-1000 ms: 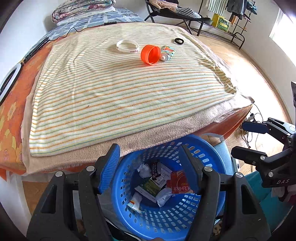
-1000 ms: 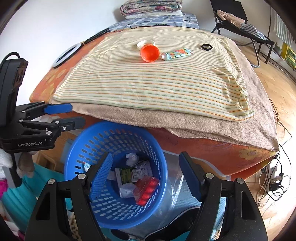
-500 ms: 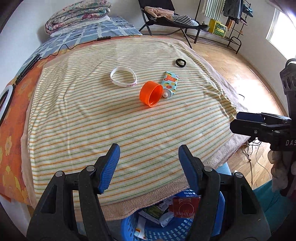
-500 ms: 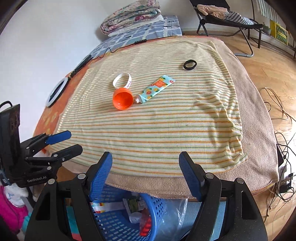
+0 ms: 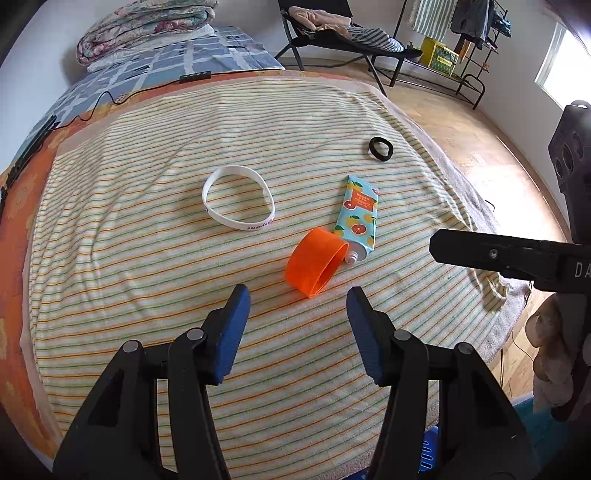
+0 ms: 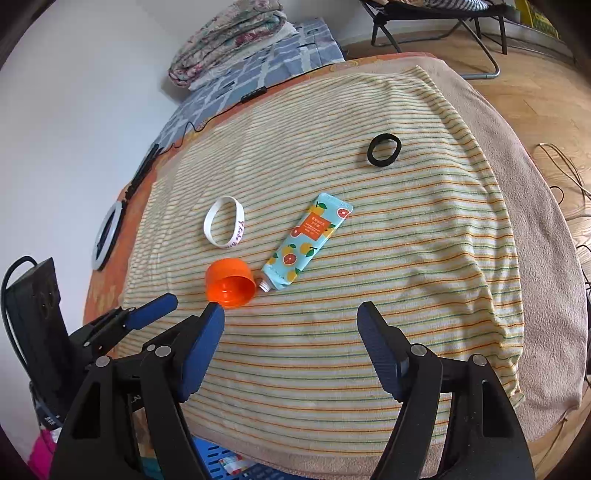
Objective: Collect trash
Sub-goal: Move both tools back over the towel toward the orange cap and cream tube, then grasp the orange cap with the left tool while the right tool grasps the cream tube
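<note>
While both claws hang released over the bed, the left claw [image 5: 297, 295] just narrowing on nothing, the cap [image 5: 314, 261] lies just ahead; it may roll off the pads, touching the tube [image 5: 356, 218] beside it.

The right claw [image 6: 290, 314] is empty too.

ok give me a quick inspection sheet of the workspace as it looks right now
surface: striped blanket over a bed
job's things: orange cap on its side, touching the capless fruit-print tube; blue basket below the bed edge
clutter: white wristband, black hair tie
grippers: left gripper has just been closing, nothing between; right gripper open, empty
cables: black cable at the far side
surroundings: folded quilt, folding chair
</note>
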